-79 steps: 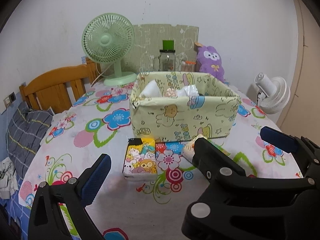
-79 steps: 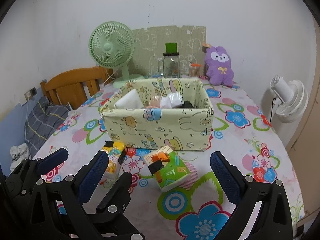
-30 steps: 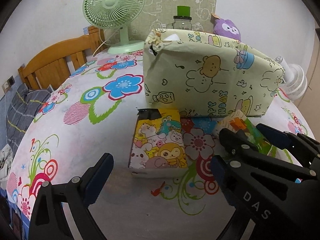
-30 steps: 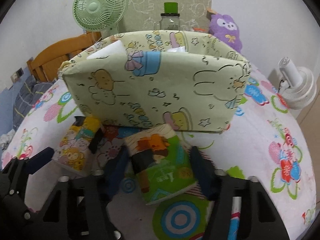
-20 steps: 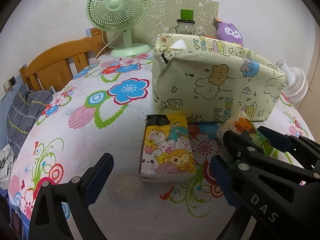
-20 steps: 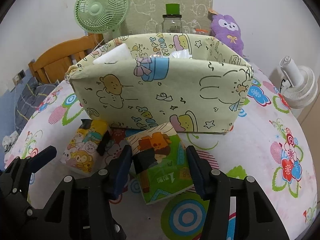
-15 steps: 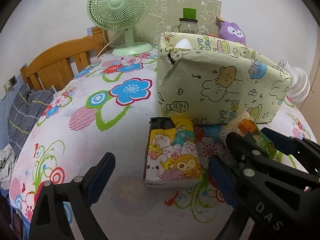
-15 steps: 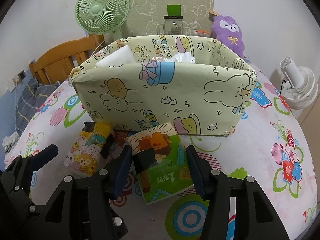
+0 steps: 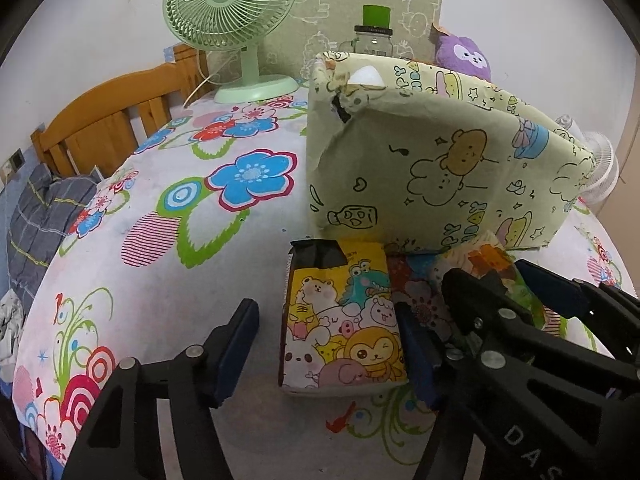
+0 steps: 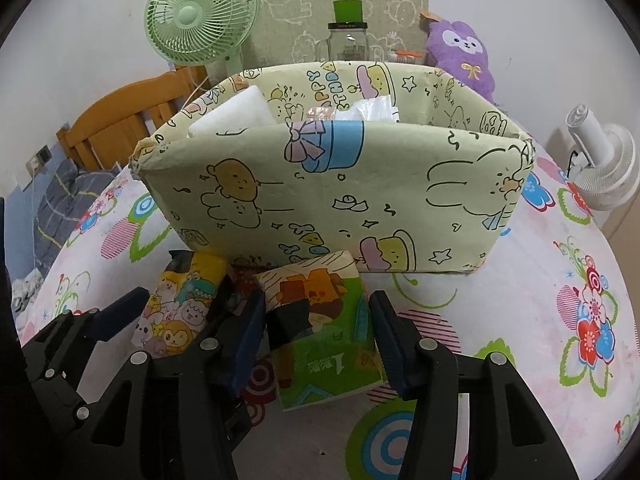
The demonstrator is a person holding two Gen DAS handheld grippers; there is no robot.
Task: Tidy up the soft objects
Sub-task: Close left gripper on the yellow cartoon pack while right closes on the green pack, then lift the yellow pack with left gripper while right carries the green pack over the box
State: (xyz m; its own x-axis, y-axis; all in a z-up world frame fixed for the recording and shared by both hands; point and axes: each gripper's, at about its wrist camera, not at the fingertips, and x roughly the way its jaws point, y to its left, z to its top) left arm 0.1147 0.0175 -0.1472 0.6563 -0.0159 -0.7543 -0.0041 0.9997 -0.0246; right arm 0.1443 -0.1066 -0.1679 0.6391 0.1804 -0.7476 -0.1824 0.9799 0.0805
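Observation:
A yellow cartoon tissue pack (image 9: 340, 320) lies on the flowered tablecloth in front of the pale green cartoon-print box (image 9: 440, 168). My left gripper (image 9: 326, 344) straddles it with jaws closing. The right pad touches the pack's edge, while a gap shows at the left pad. To its right lies a green tissue pack (image 10: 320, 320), with my right gripper (image 10: 318, 340) shut on it and both pads against its sides. The box (image 10: 340, 200) holds white soft items. In the right wrist view the yellow pack (image 10: 180, 304) sits at lower left.
Behind the box stand a green desk fan (image 10: 200, 12), a glass jar (image 10: 348, 40) and a purple plush (image 10: 460, 52). A white fan (image 10: 600, 160) is off the table's right edge. A wooden chair (image 9: 108, 120) stands at the far left.
The left jaws have narrowed a lot around the yellow pack, and the pack now sits more centred between them. The right pads stay on the green pack.

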